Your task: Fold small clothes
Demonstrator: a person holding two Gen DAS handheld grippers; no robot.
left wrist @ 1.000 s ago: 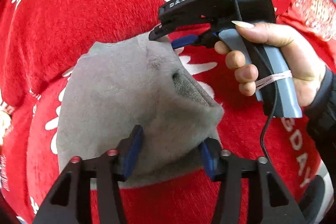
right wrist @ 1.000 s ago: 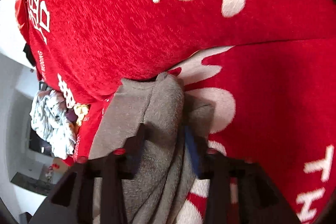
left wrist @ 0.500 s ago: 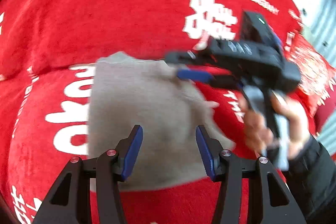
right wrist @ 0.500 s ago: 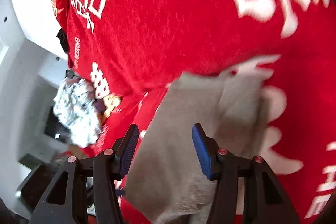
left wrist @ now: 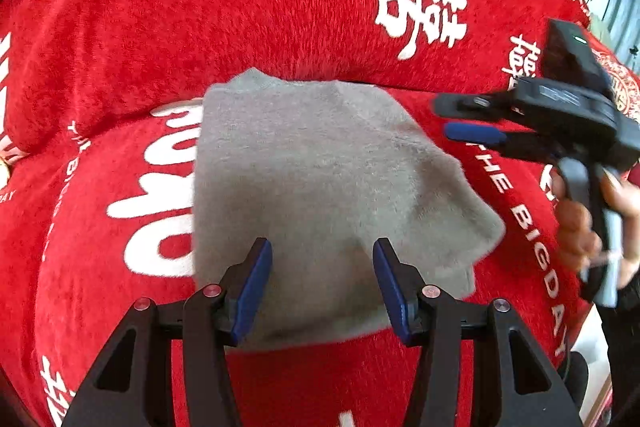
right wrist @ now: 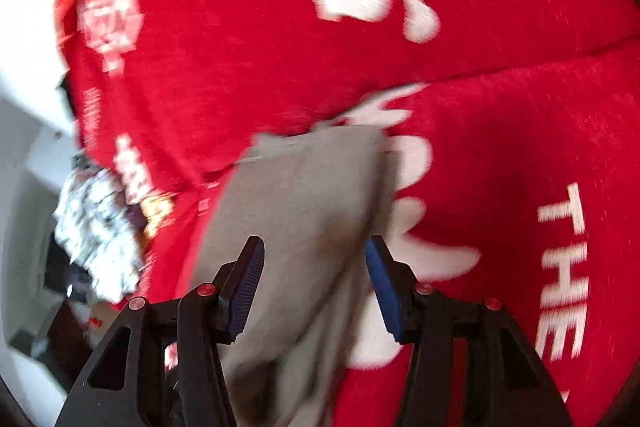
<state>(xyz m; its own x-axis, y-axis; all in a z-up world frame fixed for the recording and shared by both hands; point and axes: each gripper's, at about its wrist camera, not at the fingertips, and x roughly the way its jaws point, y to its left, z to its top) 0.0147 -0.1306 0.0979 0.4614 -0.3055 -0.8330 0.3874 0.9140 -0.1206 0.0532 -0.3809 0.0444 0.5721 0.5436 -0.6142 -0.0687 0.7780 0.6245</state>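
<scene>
A small grey fuzzy garment lies folded flat on the red sofa seat; it also shows blurred in the right wrist view. My left gripper is open and empty, hovering above the garment's near edge. My right gripper is open and empty above the garment's side; in the left wrist view it is at the right, clear of the cloth, held by a hand.
The red sofa cover with white lettering spans seat and backrest. A heap of patterned clothes lies at the sofa's far left end. A room floor and furniture show beyond the heap.
Both grippers have let go of the grey garment and opened. They have pulled back from it. The garment now lies flat and the right gripper has moved off to the right.
</scene>
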